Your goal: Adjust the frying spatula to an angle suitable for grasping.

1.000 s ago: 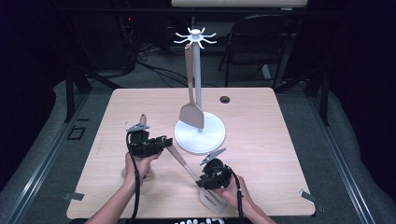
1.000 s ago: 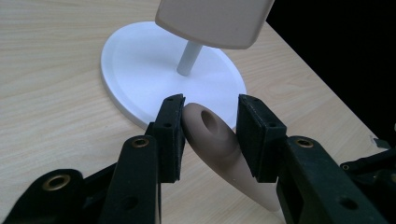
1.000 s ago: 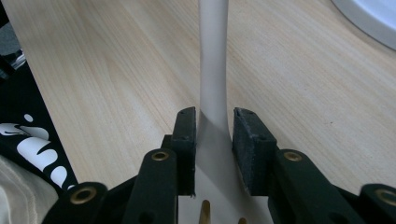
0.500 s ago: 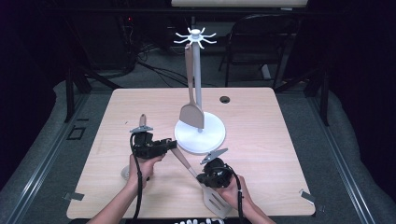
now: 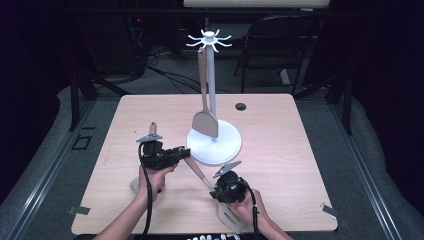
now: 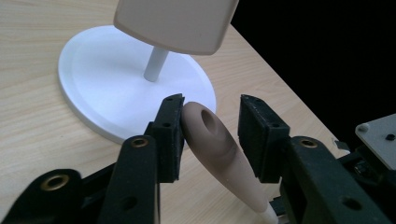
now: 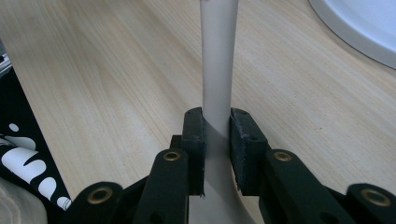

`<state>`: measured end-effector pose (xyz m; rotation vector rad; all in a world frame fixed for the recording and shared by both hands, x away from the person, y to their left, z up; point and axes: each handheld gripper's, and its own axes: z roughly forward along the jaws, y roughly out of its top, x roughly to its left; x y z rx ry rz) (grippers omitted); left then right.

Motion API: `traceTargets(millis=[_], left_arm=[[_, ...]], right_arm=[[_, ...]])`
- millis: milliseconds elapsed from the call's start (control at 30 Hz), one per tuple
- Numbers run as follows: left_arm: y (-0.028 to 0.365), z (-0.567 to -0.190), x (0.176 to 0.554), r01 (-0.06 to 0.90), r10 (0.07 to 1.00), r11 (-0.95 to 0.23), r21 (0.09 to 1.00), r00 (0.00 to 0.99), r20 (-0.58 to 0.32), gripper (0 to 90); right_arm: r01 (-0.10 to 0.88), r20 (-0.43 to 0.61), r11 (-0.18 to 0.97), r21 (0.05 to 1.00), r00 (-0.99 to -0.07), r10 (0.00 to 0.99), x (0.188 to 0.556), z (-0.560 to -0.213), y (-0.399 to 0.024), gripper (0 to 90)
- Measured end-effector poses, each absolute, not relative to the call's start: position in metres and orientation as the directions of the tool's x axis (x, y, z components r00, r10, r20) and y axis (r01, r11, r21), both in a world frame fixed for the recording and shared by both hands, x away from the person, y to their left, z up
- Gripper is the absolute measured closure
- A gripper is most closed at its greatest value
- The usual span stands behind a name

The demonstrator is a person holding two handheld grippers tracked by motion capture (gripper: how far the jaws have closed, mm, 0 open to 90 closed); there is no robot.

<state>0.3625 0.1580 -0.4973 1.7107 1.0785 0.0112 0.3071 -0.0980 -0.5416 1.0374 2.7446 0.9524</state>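
Observation:
A slotted spatula (image 5: pixel 200 174) with a tan handle and a pale shaft slants between my two grippers over the table's front. My right gripper (image 5: pixel 218 192) is shut on the pale shaft (image 7: pixel 217 70), both pads pressing it after closing a little. The left gripper (image 5: pixel 186 153) straddles the handle end (image 6: pixel 215 144) with its hanging hole. One pad touches the handle while the other stands off with a gap, the jaws having just opened slightly. Behind stands a white hook stand (image 5: pixel 214 145), with a second spatula (image 5: pixel 205 122) hanging from its top.
Another utensil lies under my left hand, its brown handle tip (image 5: pixel 152 128) and pale round head (image 5: pixel 134 185) showing. A black grommet (image 5: pixel 241 106) sits near the table's far edge. A chair (image 5: pixel 280 45) and cables stand beyond the table.

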Motion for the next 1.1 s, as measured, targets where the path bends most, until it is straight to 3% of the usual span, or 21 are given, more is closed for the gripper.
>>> traceTargets(millis=[133,500,800,1100], left_arm=[[0.154,-0.496,0.361,0.639,0.643,-0.030,0.769,0.601,-0.475,52.7],[0.126,-0.507,0.351,0.649,0.580,-0.091,0.755,0.651,-0.490,52.8],[0.118,-0.510,0.346,0.638,0.552,-0.081,0.766,0.668,-0.498,67.0],[0.118,-0.503,0.344,0.625,0.503,-0.045,0.779,0.688,-0.523,72.3]], right_arm=[[0.578,0.150,0.574,0.580,-0.768,0.623,0.306,-0.539,-0.098,77.7],[0.568,0.148,0.537,0.624,-0.761,0.632,0.307,-0.528,-0.104,77.8],[0.555,0.138,0.529,0.642,-0.762,0.632,0.307,-0.523,-0.106,77.9],[0.560,0.168,0.510,0.653,-0.764,0.623,0.308,-0.520,-0.108,75.8]])
